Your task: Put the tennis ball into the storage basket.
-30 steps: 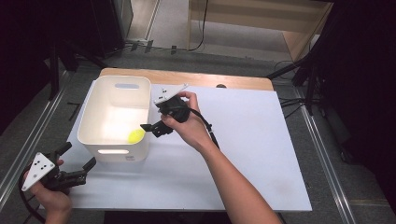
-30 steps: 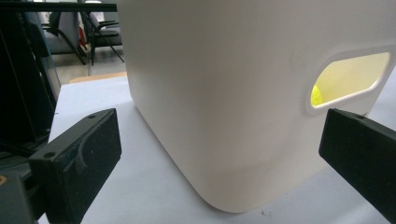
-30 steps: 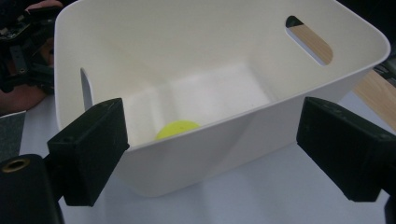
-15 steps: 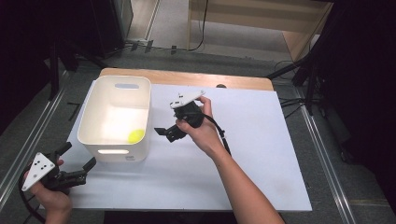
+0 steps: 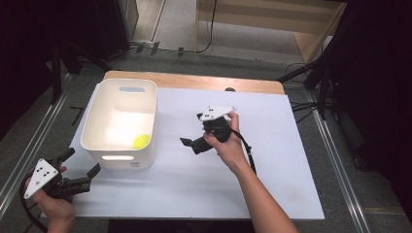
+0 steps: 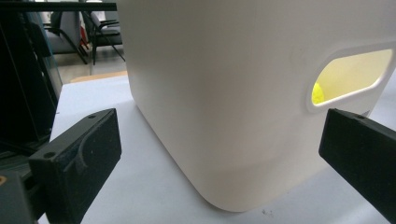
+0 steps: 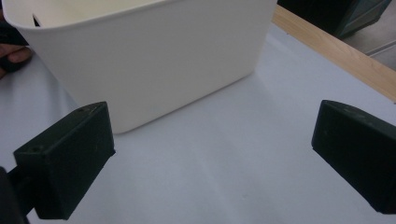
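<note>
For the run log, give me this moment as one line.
left gripper: open, empty | right gripper: open, empty | yellow ball: in white bin

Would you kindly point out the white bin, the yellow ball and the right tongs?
white bin (image 5: 92,127): high view, left rim.
yellow ball (image 5: 142,141): high view, its top, inside the bin.
right tongs (image 5: 191,143): high view, between the open tips.

White bin (image 5: 121,121), yellow ball (image 5: 142,141) inside; white table (image 5: 272,184), wooden edge; black fingers (image 7: 65,158).
</note>
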`<control>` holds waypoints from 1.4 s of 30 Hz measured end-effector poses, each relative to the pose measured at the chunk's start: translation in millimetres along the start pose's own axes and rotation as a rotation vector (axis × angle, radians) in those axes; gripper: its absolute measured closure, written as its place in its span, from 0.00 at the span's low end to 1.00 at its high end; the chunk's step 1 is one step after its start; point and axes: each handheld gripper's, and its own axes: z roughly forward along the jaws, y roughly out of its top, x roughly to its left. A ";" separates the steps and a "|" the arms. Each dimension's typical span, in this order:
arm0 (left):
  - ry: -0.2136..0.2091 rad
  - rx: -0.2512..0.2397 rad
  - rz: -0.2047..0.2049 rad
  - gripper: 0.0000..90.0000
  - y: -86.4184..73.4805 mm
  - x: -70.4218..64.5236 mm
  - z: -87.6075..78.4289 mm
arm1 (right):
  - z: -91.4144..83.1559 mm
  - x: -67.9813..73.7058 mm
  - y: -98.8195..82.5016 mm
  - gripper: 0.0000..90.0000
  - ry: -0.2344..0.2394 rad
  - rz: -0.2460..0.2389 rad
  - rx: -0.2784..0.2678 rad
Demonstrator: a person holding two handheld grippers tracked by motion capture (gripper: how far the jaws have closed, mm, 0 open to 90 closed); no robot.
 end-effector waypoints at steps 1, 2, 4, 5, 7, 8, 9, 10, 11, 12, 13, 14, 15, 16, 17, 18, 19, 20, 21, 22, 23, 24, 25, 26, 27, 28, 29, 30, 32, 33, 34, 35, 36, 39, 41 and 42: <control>0.001 0.001 0.001 0.00 0.0 -0.1 0.0 | -1.5 -0.4 -3.3 0.00 -0.005 0.001 -0.003; 0.001 0.002 0.002 0.00 0.0 -0.1 0.0 | -3.3 -1.2 -6.7 0.00 -0.009 0.003 -0.005; 0.002 0.002 0.003 0.00 0.0 -0.3 0.0 | -6.7 -3.0 -13.3 0.00 -0.014 0.013 -0.011; 0.002 0.002 0.003 0.00 0.0 -0.3 0.0 | -9.0 -3.7 -16.6 0.00 -0.022 0.019 -0.013; 0.002 0.002 0.003 0.00 0.0 -0.4 0.1 | -12.9 -5.5 -23.0 0.00 -0.028 0.027 -0.022; 0.000 0.002 0.003 0.00 0.0 -0.4 0.1 | -15.1 -6.5 -26.1 0.00 -0.035 0.030 -0.025; 0.000 0.002 0.004 0.00 -0.1 -0.4 0.1 | -17.2 -7.4 -29.0 0.00 -0.037 0.034 -0.029; 0.001 0.002 0.003 0.00 0.0 -0.5 0.1 | -19.4 -8.2 -31.9 0.00 -0.042 0.036 -0.033; 0.002 0.003 0.003 0.00 0.0 -0.5 0.1 | -21.5 -8.6 -34.6 0.00 -0.048 0.042 -0.037; 0.005 0.007 0.004 0.00 0.2 -0.6 -0.1 | -23.6 -9.4 -37.4 0.00 -0.055 0.040 -0.039; 0.003 0.003 0.003 0.00 0.0 -0.6 0.1 | -25.7 -9.9 -40.1 0.00 -0.058 0.046 -0.040; 0.003 0.003 0.004 0.00 0.0 -0.6 0.1 | -27.4 -10.7 -42.9 0.00 -0.063 0.051 -0.044; 0.003 0.004 0.004 0.00 0.0 -0.7 0.0 | -29.3 -11.4 -45.5 0.00 -0.068 0.053 -0.045; 0.003 0.004 0.004 0.00 0.0 -0.6 0.0 | -31.0 -12.0 -48.2 0.00 -0.073 0.055 -0.046; 0.004 0.004 0.004 0.00 0.0 -0.6 0.1 | -32.7 -12.6 -50.8 0.00 -0.077 0.057 -0.045; 0.004 0.004 0.003 0.00 0.0 -0.7 0.2 | -34.2 -13.0 -53.4 0.00 -0.081 0.059 -0.049; 0.003 0.003 0.003 0.00 -0.1 -0.8 0.3 | -35.7 -13.5 -56.2 0.00 -0.085 0.062 -0.051; 0.004 0.005 0.004 0.00 -0.1 -0.9 0.3 | -37.1 -13.7 -59.0 0.00 -0.089 0.065 -0.055; 0.005 0.005 0.003 0.00 -0.1 -1.0 0.2 | -38.6 -14.2 -61.9 0.00 -0.092 0.066 -0.055; 0.005 0.004 0.002 0.00 -0.1 -1.1 0.2 | -39.7 -14.2 -64.9 0.00 -0.094 0.074 -0.060; 0.005 0.004 0.003 0.00 -0.1 -1.0 0.2 | -40.8 -14.6 -68.0 0.00 -0.097 0.077 -0.061; 0.005 0.004 0.003 0.00 -0.1 -1.1 0.2 | -42.3 -14.7 -71.1 0.00 -0.102 0.081 -0.060; 0.006 0.004 0.002 0.00 -0.1 -1.2 0.2 | -43.5 -15.3 -74.4 0.00 -0.104 0.082 -0.062; 0.006 0.006 0.003 0.00 -0.1 -1.3 0.1 | -44.7 -15.8 -77.5 0.00 -0.107 0.087 -0.063; 0.008 0.007 0.003 0.00 0.0 -1.5 0.1 | -45.9 -16.2 -80.6 0.00 -0.111 0.093 -0.064; 0.008 0.009 0.005 0.00 0.0 -1.4 0.1 | -47.4 -16.8 -83.7 0.00 -0.114 0.097 -0.066; 0.008 0.009 0.004 0.00 0.0 -1.4 0.2 | -49.0 -17.3 -86.7 0.00 -0.118 0.104 -0.067; 0.010 0.011 0.005 0.00 0.1 -1.5 0.2 | -50.8 -18.1 -89.7 0.00 -0.123 0.107 -0.068; 0.010 0.011 0.005 0.00 0.1 -1.5 0.2 | -54.0 -19.9 -95.7 0.00 -0.130 0.116 -0.076; 0.010 0.011 0.005 0.00 0.1 -1.6 0.2 | -55.8 -20.5 -98.6 0.00 -0.133 0.123 -0.080; 0.009 0.011 0.005 0.00 0.1 -1.6 0.2 | -57.6 -21.3 -101.5 0.00 -0.138 0.129 -0.082; 0.009 0.012 0.006 0.00 0.1 -1.6 0.1 | -59.3 -21.6 -104.1 0.00 -0.142 0.136 -0.083; 0.009 0.011 0.005 0.00 0.1 -1.6 0.2 | -61.1 -22.3 -106.8 0.00 -0.146 0.135 -0.083; 0.010 0.013 0.008 0.00 0.0 -1.6 0.1 | -65.9 -23.6 -114.6 0.00 -0.157 0.150 -0.085; 0.011 0.014 0.009 0.00 0.1 -1.7 0.2 | -69.5 -25.3 -119.5 0.00 -0.165 0.154 -0.090; 0.012 0.015 0.009 0.00 0.2 -1.8 0.1 | -71.3 -25.6 -121.6 0.00 -0.168 0.160 -0.094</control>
